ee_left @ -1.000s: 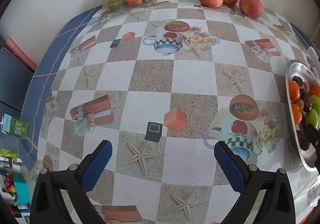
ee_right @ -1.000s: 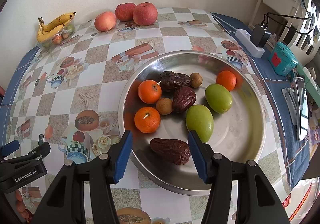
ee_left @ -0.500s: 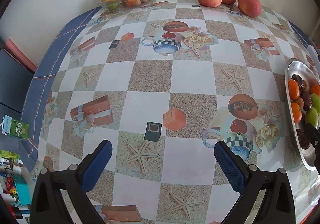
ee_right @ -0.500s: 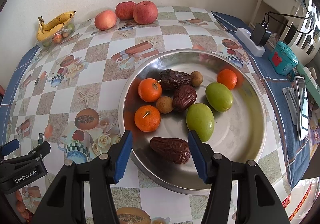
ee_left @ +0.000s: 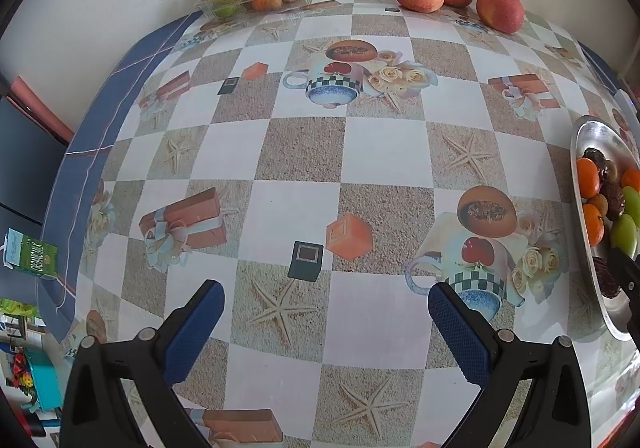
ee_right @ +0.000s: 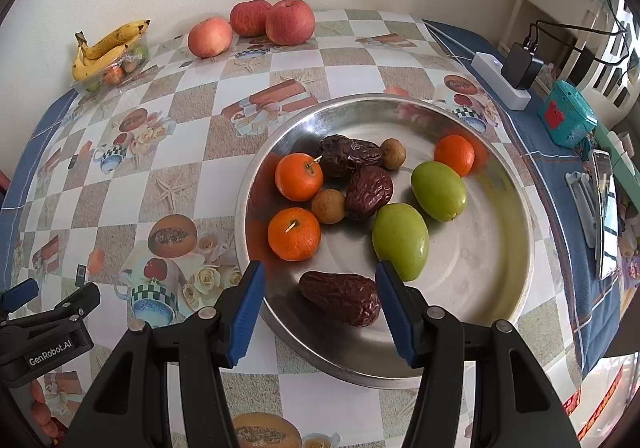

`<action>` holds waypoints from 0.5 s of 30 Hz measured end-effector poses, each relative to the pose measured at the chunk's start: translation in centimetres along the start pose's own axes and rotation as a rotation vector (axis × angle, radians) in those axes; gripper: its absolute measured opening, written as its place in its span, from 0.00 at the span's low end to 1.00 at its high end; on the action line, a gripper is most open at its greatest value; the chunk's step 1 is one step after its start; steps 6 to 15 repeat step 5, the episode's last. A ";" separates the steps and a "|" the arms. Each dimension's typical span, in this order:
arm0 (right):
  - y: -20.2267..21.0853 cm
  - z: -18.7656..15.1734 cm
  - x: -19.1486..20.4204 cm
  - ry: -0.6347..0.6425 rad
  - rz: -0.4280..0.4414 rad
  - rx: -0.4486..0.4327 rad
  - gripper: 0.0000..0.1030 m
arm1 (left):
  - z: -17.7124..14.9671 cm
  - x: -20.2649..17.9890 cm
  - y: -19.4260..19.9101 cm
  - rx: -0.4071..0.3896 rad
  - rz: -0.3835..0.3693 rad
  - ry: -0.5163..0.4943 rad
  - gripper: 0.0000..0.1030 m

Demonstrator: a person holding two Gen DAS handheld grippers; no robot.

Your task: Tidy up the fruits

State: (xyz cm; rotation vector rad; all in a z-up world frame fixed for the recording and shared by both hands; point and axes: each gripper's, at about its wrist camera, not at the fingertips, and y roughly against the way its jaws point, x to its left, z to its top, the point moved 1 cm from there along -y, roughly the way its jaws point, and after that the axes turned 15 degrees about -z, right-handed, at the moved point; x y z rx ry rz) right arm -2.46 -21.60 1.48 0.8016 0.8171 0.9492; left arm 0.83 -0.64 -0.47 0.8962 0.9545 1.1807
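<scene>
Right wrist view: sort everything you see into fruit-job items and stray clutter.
Job items:
metal plate
oranges
green fruits
dates
small brown fruits
apples
bananas
clear fruit tray

Clutter:
power strip
charger
teal box
phone
</scene>
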 end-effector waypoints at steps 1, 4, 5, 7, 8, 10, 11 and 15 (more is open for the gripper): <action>0.0 0.0 0.0 0.001 0.000 0.000 0.57 | 0.0 0.0 0.2 -0.011 -0.006 0.004 1.00; 0.0 0.0 0.0 0.001 0.000 0.000 0.57 | 0.1 0.1 0.7 -0.038 -0.012 0.018 1.00; 0.0 0.0 0.0 0.001 -0.001 0.001 0.57 | 0.2 0.2 0.8 -0.042 -0.016 0.024 1.00; 0.0 0.0 0.0 0.001 -0.001 0.001 0.57 | 0.2 0.2 0.8 -0.042 -0.016 0.024 1.00; 0.0 0.0 0.0 0.001 -0.001 0.001 0.57 | 0.2 0.2 0.8 -0.042 -0.016 0.024 1.00; 0.0 0.0 0.0 0.001 -0.001 0.001 0.57 | 0.2 0.2 0.8 -0.042 -0.016 0.024 1.00; 0.0 0.0 0.0 0.001 -0.001 0.001 0.57 | 0.2 0.2 0.8 -0.042 -0.016 0.024 1.00; 0.0 0.0 0.0 0.001 -0.001 0.001 0.57 | 0.2 0.2 0.8 -0.042 -0.016 0.024 1.00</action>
